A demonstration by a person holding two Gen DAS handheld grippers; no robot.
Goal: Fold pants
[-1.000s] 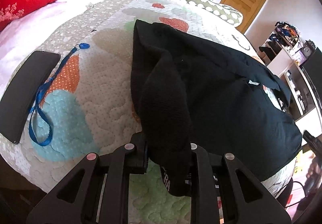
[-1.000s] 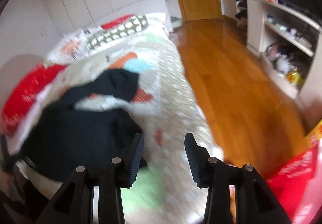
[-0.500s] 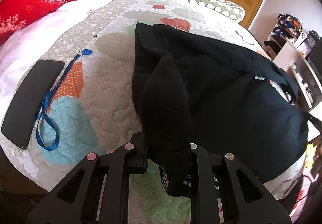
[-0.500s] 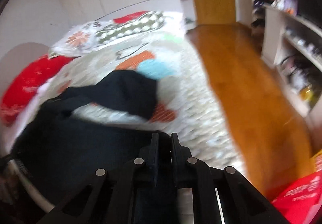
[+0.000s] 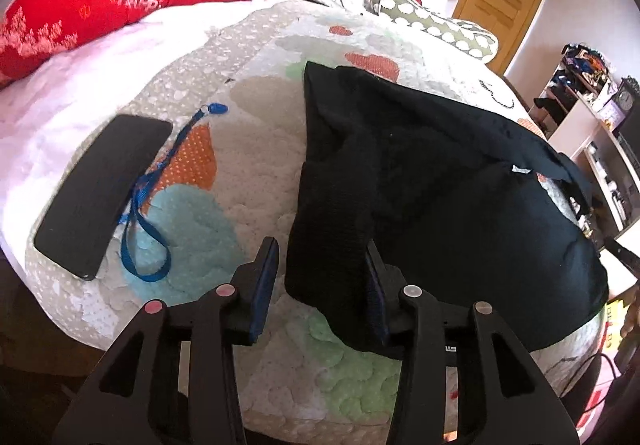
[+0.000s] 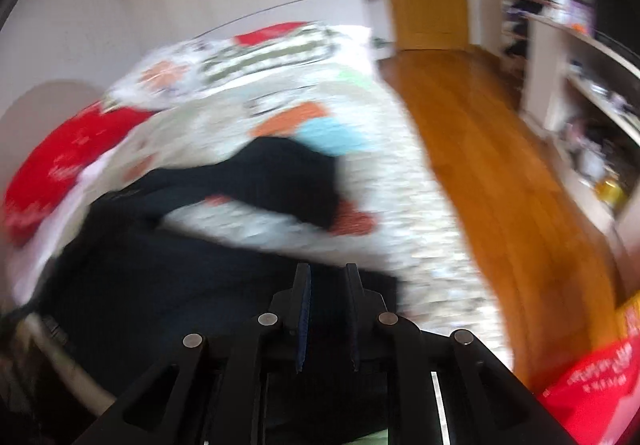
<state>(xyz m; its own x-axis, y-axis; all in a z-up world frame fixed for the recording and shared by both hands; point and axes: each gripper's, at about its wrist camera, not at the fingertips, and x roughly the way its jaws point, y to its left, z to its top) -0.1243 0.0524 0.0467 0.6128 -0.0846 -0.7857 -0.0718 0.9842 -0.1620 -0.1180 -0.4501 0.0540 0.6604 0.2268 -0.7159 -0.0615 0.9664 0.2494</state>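
Observation:
Black pants (image 5: pixel 460 181) lie spread on the quilted bed (image 5: pixel 248 149). In the left wrist view a folded-over strip of the pants lies between the fingers of my left gripper (image 5: pixel 322 257), whose jaws stand open around it with a gap on the left side. In the blurred right wrist view the pants (image 6: pixel 168 269) cover the bed's near edge, with one leg (image 6: pixel 288 177) reaching toward the far side. My right gripper (image 6: pixel 327 277) sits over the cloth with its jaws a little apart; whether they grip cloth is unclear.
A black phone (image 5: pixel 100 189) with a blue lanyard (image 5: pixel 148 221) lies left of the pants. A red pillow (image 5: pixel 120 1) and patterned pillows line the headboard. Wooden floor (image 6: pixel 500 181), a door and white shelves (image 6: pixel 592 93) are to the right of the bed.
My left gripper has opened and the pants strip has dropped free between its fingers. My right gripper shut over the pants' edge half a second ago and now shows a small gap.

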